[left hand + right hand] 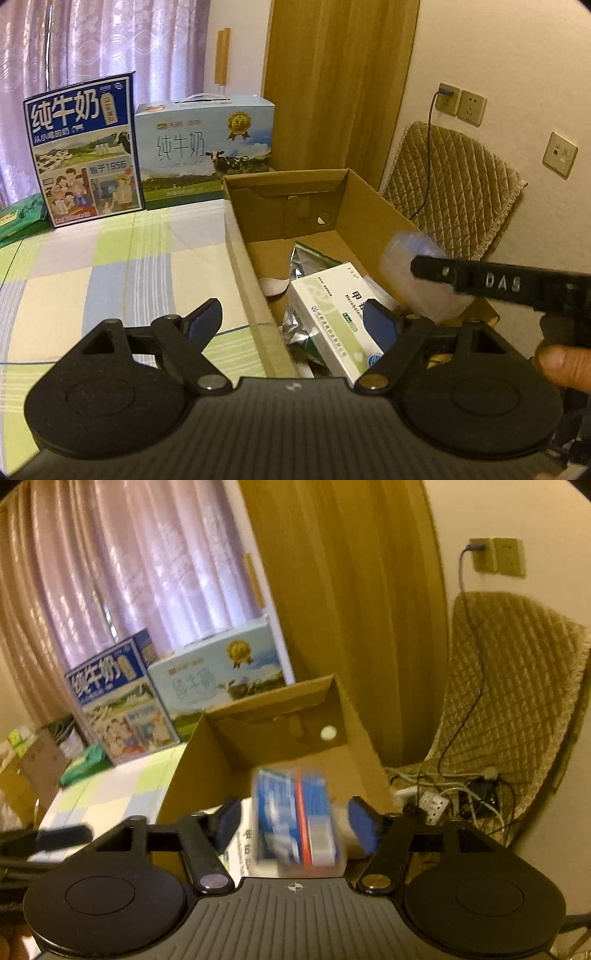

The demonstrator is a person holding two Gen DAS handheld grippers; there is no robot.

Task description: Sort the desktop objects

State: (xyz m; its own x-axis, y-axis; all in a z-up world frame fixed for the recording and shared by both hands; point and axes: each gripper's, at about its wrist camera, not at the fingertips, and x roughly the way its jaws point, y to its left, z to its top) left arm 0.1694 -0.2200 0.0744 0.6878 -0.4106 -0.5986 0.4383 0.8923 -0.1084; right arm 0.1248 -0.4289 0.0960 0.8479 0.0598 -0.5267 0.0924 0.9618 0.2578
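Note:
An open cardboard box (pixel 373 218) stands on the checked tablecloth (pixel 110 266). Inside lie a white-and-green medicine box (pixel 325 314) and a silver foil pouch (pixel 306 258). My left gripper (pixel 293 323) is open and straddles the box's near left wall, holding nothing. My right gripper (pixel 295 825) is open over the box. A blurred blue packet with a red stripe (pixel 295 819) hangs between its fingers, with a gap on each side. In the left wrist view that packet (pixel 402 266) is a pale blur at the right gripper's tip.
Two milk cartons (pixel 85 147) (pixel 207 144) stand at the table's far edge, with a green package (pixel 18 218) to their left. A quilted chair (pixel 454 192) and a tangle of cables with a power strip (pixel 436 805) sit right of the box. A thumb (pixel 561 365) shows at the right.

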